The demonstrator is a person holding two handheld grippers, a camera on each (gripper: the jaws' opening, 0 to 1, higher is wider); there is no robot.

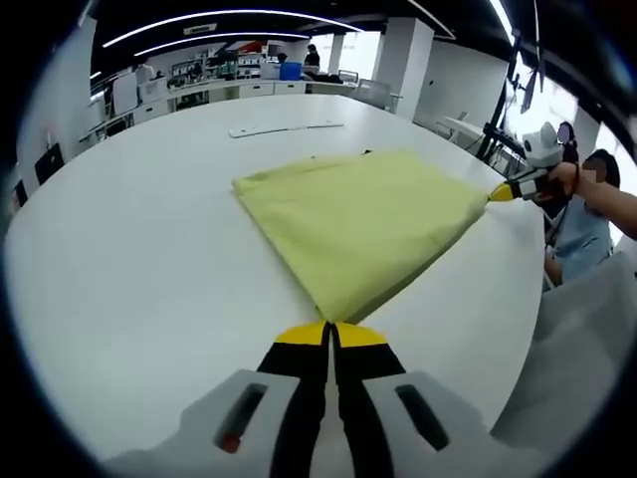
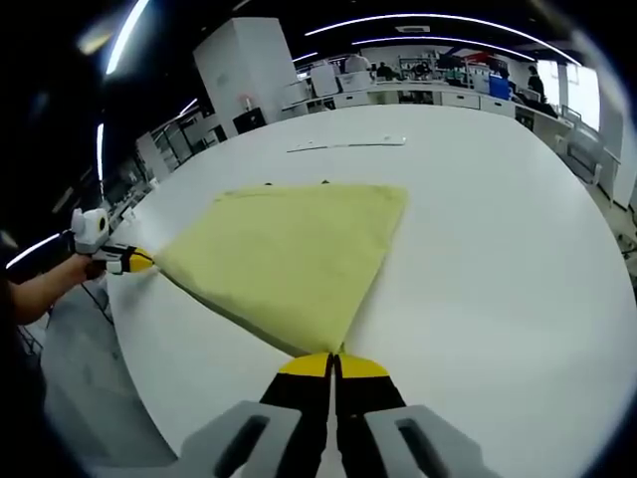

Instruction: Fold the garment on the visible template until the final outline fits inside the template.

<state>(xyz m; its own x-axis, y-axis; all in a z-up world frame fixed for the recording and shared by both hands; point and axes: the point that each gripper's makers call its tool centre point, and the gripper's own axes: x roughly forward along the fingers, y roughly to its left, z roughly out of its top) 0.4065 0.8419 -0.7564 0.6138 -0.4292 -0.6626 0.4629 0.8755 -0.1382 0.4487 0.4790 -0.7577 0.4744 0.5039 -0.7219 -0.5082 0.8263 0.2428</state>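
Garment [image 1: 363, 224]: a pale yellow-green cloth, folded flat, lies on a smooth white table [image 1: 149, 269] with a curved edge, and is held at 2 corners. In the left gripper view the left gripper [image 1: 331, 334] reaches forward low over the tabletop, its 2 yellow-tipped black jaws pressed together on the cloth's near corner. The right gripper [image 1: 503, 191] comes in at the right of that view, held in a person's hand [image 1: 565, 177] with the forearm stretched toward the table, its yellow tip at the cloth's far right corner.

In the right gripper view the right gripper [image 2: 333, 364] has its jaws closed on the near corner of the garment [image 2: 289, 249], while the left gripper [image 2: 134, 261] meets the opposite corner at the table's left edge, a hand [image 2: 85, 267] behind it. The fabric looks soft and matte, mostly smooth, with layered edges along the fold. A thin white strip [image 2: 346, 144] lies farther back on the table [image 2: 498, 259], well apart from the cloth.
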